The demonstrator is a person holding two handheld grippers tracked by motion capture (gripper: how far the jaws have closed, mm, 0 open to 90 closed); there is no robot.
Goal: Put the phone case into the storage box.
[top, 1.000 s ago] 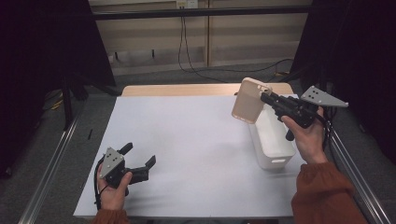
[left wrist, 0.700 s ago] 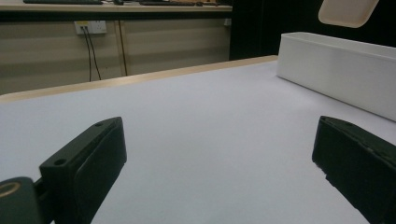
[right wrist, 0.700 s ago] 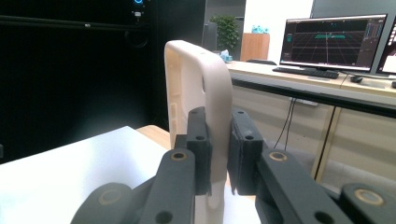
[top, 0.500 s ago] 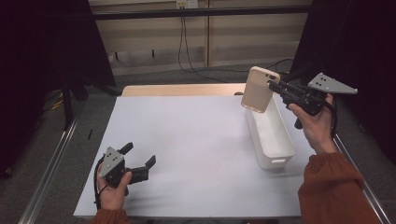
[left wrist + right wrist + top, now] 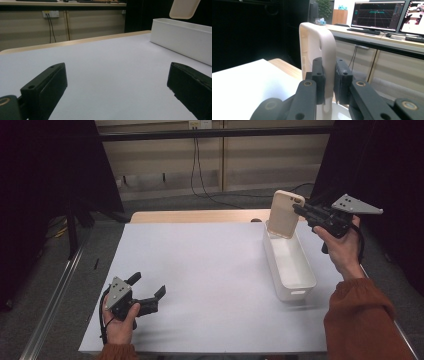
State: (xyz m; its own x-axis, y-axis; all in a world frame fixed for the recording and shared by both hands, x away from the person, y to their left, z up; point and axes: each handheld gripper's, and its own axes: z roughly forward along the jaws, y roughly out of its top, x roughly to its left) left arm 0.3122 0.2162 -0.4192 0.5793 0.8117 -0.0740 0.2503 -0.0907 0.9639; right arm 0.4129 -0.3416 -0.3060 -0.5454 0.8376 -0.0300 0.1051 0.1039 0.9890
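Observation:
A cream phone case [image 5: 285, 213] hangs upright in the air above the far end of the white bin [image 5: 306, 281], pinched along its edge by my right gripper [image 5: 299, 209], which is shut on it. In the right gripper view the case [image 5: 318, 45] stands between the two black jaws, my right gripper [image 5: 330, 75] clamped on its rim. My left gripper [image 5: 150, 292] rests low on the white table sheet [image 5: 210, 270] at the near left, open with nothing between its jaws. The left gripper view looks across the sheet at the bin [image 5: 185, 40] and the case's lower edge [image 5: 183, 8].
The long white bin lies lengthwise at the table's right side. A wooden table edge [image 5: 195, 216] runs along the back, with cables [image 5: 200, 165] hanging on the wall behind. A metal rail [image 5: 55, 295] borders the left. Monitors [image 5: 377, 12] stand on a desk beyond.
My right gripper has carried the phone case to the right and toward the back, from over the bin's left rim to above its far end. The left gripper has stayed put.

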